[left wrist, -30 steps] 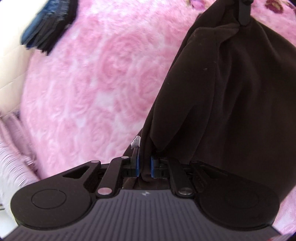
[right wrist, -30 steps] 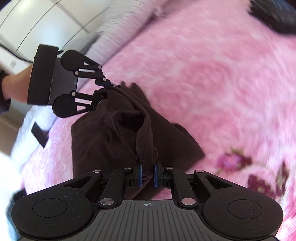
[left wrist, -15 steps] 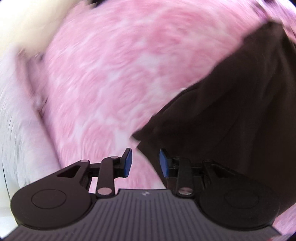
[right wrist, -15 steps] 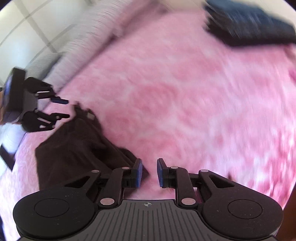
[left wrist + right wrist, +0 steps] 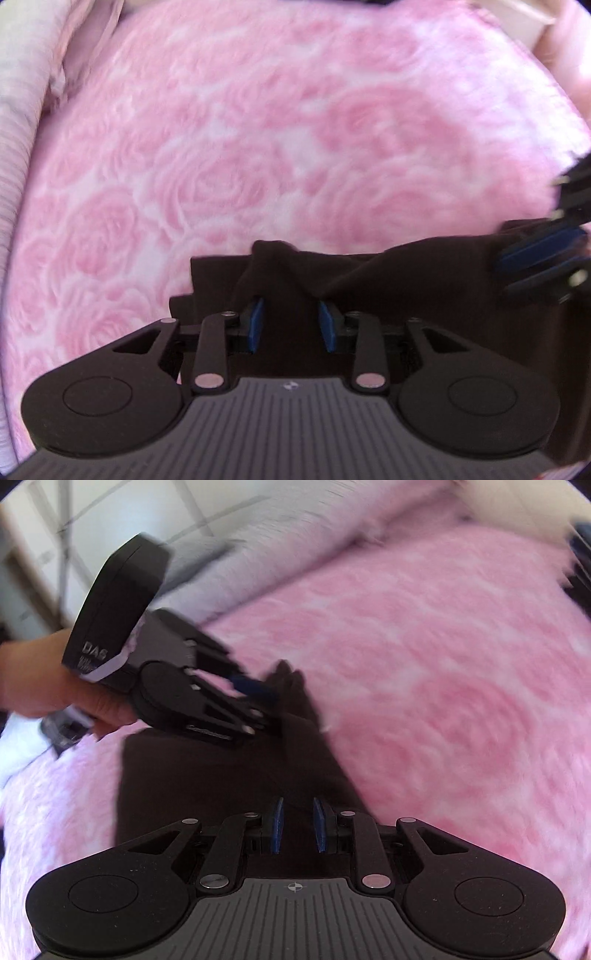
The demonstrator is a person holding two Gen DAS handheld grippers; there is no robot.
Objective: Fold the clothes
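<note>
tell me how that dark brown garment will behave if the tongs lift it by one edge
The dark brown garment is probably floppy: it lies bunched in soft ridges on the pink blanket. It would likely drape and unfold when lifted. The fluffy pile suggests it would drag rather than slide if pushed.

Under my cameras: bed covered by a fuzzy pink rose-pattern blanket (image 5: 258, 140). Dark brown garment (image 5: 207, 775) lies flat on it, one edge bunched upward. Pale ribbed bedding (image 5: 14, 122) runs along the blanket's left border.
</note>
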